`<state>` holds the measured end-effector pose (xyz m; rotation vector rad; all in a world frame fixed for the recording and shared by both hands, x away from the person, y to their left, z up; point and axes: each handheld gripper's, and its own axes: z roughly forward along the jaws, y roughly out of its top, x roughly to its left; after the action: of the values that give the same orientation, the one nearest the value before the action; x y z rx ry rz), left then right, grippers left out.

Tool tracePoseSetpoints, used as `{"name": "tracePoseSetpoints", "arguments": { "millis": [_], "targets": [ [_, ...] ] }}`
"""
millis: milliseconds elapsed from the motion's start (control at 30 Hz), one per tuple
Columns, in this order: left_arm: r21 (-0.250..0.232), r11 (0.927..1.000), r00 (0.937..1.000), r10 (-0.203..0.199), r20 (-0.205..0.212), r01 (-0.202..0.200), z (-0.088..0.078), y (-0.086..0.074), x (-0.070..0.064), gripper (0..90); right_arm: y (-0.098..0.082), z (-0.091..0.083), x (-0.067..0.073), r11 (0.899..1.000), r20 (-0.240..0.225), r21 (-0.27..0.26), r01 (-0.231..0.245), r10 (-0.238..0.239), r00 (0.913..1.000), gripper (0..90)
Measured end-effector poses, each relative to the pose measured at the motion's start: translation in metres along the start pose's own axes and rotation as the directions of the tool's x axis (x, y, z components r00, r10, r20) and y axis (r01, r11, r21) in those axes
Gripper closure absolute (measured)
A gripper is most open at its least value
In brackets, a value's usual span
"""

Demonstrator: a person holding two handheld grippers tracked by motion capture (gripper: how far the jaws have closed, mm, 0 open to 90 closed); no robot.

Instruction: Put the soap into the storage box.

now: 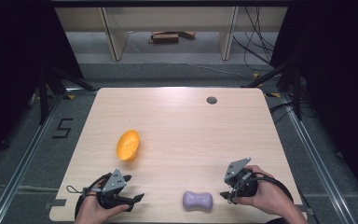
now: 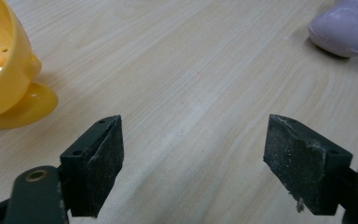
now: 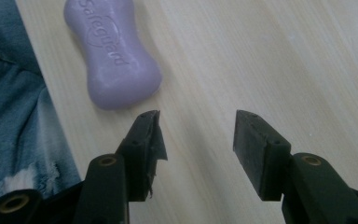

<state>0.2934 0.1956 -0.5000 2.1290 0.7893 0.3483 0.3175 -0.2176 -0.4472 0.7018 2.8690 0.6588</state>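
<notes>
A yellow-orange cup (image 1: 128, 145) lies tipped on its side on the left half of the wooden table (image 1: 182, 121). A purple bar of soap (image 1: 197, 200) rests near the front edge. My left gripper (image 1: 133, 188) sits at the front left, held by a hand, open and pointing right. In the left gripper view its jaws stand wide apart over bare wood (image 2: 193, 123), with the cup (image 2: 2, 70) at far left and the soap (image 2: 347, 25) at top right. My right gripper (image 1: 224, 189) is just right of the soap, open (image 3: 196, 116), with the soap (image 3: 112, 51) just ahead and to the left.
A small round grommet (image 1: 211, 100) sits near the table's far edge. Blue jeans (image 3: 9, 116) show beyond the table's front edge in the right gripper view. Black tripod legs (image 1: 51, 84) and cables (image 1: 256, 42) stand on the floor around the table.
</notes>
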Motion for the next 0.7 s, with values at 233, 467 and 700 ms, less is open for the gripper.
{"name": "tracePoseSetpoints", "arguments": {
  "millis": [233,467,700],
  "targets": [
    [-0.018,0.9998,1.0,0.005,0.004,-0.005,-0.002,0.0,-0.001,19.1,0.012,-0.009,0.007,0.996,-0.07,0.066,0.055,-0.05,0.9963,51.3],
    [-0.026,0.9997,0.9999,0.004,0.016,-0.004,0.0,0.001,-0.002,19.0,0.024,-0.008,0.018,0.984,-0.124,0.134,0.117,-0.1,0.9873,50.3],
    [-0.021,0.9997,0.9998,-0.015,0.016,0.015,-0.001,0.0,-0.002,18.9,0.039,0.002,0.025,0.973,-0.152,0.158,0.167,-0.143,0.9781,49.0]
  ]
}}
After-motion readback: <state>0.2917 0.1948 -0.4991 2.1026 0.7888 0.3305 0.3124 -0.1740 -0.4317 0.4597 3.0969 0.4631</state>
